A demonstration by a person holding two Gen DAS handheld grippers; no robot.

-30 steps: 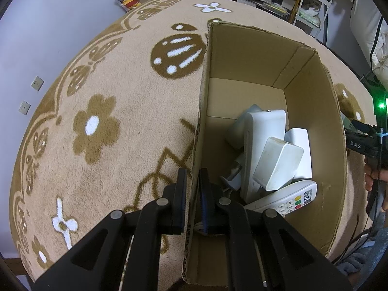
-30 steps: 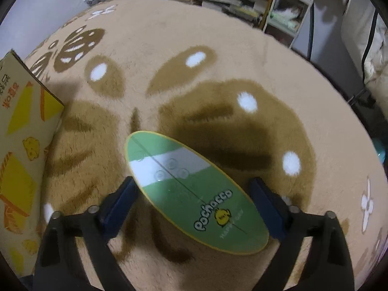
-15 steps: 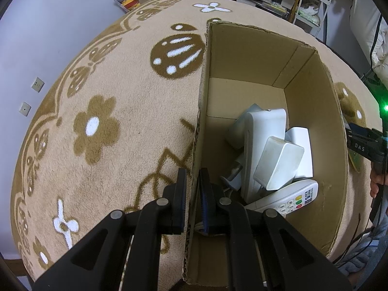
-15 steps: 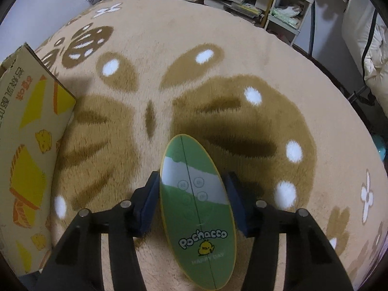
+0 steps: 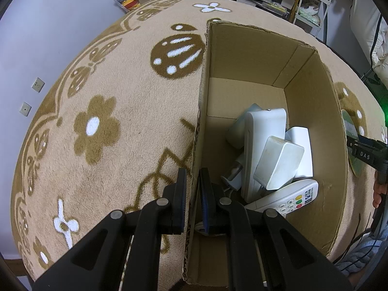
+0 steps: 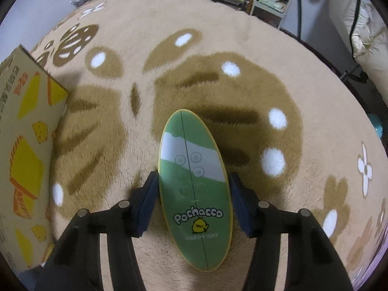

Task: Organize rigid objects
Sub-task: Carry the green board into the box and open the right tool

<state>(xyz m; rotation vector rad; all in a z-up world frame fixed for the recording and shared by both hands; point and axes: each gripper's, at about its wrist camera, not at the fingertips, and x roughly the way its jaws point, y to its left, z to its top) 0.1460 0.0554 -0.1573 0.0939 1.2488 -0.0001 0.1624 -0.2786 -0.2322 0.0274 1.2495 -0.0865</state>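
Right, left wrist view first: the left gripper (image 5: 192, 189) has its jaws pressed together on the near side wall of the cardboard box (image 5: 315, 111), one jaw outside on the rug (image 5: 101, 126), one inside, so it's prob. steadying the box. Inside the box, against the wall away from the gripper, sits a pile of white adapters (image 5: 271, 150) w/ a white remote (image 5: 286, 198) at the near end of the pile. Beyond the box's far wall, the right gripper (image 5: 363, 150) shows as a black bar w/ a sliver of green next to it.

Right wrist view: the right gripper (image 6: 192, 201) has the green oval Pochacco remote (image 6: 194, 189) lengthwise between its jaws; both pads sit at the remote's edges, so it looks pinched, tho whether it's off the rug I can't tell. The box's printed outer wall is well to the left of the remote.

Step in hand, I'd say: picking up the green remote. Next move calls for lifting it clear, carrying it over the box rim and dropping it in the free floor beside the pile, while the left keeps the box from sliding.
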